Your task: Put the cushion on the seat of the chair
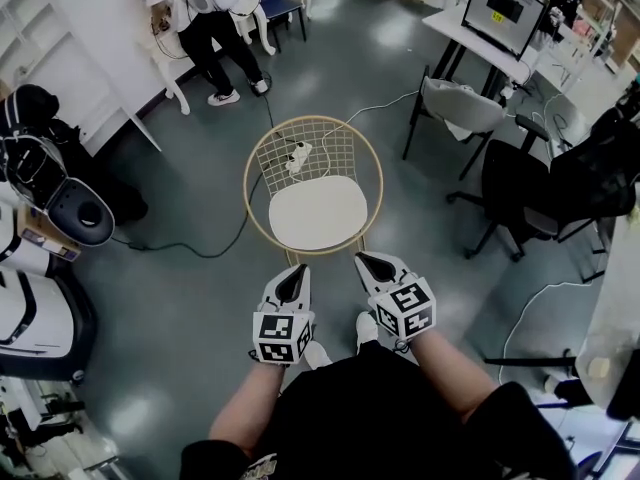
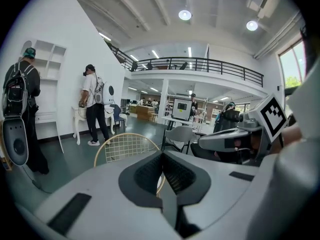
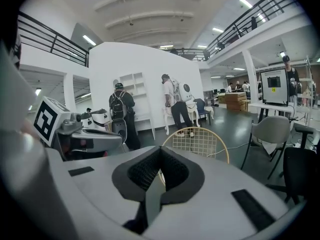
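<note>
Head view looks steeply down on a wide grey-green floor point(image 1: 180, 168). At the far right a white desk point(image 1: 462, 36) carries a dark monitor point(image 1: 505, 8). Beside it stand a grey chair point(image 1: 460, 108) and a black office chair point(image 1: 530, 188). A person point(image 1: 215, 18) in dark trousers stands at the top, by a white wall.

At the centre we see the round chair point(image 1: 345, 148), made of gold wire with a grid backrest. The white cushion point(image 1: 320, 213) lies flat on its seat, filling most of the ring.

Just below the chair, apart from it, our two grippers point towards it side by side. The left gripper point(image 1: 295, 278) has its jaws pressed fully together with nothing between them. The right gripper point(image 1: 372, 265) is likewise closed and empty. Neither touches the cushion.

A small white power strip point(image 1: 297, 155) lies on the floor behind the backrest, seen through the grid.

Each gripper view confirms the meeting jaws, with the backrest beyond.
</note>
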`<action>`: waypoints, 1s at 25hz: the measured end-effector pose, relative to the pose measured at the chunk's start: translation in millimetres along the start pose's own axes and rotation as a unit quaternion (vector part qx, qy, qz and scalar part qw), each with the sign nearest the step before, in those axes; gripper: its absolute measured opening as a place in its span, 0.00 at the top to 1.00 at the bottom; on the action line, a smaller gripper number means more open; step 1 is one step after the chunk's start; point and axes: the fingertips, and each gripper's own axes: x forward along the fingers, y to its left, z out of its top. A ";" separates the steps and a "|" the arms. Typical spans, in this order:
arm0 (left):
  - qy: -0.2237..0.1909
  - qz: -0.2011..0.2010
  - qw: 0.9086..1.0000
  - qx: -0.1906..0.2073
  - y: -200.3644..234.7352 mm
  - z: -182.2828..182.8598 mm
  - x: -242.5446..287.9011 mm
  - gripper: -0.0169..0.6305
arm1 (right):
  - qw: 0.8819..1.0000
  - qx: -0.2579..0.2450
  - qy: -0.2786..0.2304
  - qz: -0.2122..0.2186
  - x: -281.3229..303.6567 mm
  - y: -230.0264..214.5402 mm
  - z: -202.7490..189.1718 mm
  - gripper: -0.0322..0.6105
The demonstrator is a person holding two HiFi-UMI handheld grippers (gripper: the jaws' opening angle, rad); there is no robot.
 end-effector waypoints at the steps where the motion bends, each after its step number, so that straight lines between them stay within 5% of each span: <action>1: -0.001 -0.002 1.000 0.000 2.0 -1.0 -4.8 0.95 | 1.000 0.000 0.000 -0.002 -0.6 5.7 -0.9 0.93; 25: -0.009 -0.024 1.000 0.009 -5.3 -3.1 -34.3 0.95 | 1.000 0.002 -0.010 -0.021 -23.1 33.2 -9.2 0.93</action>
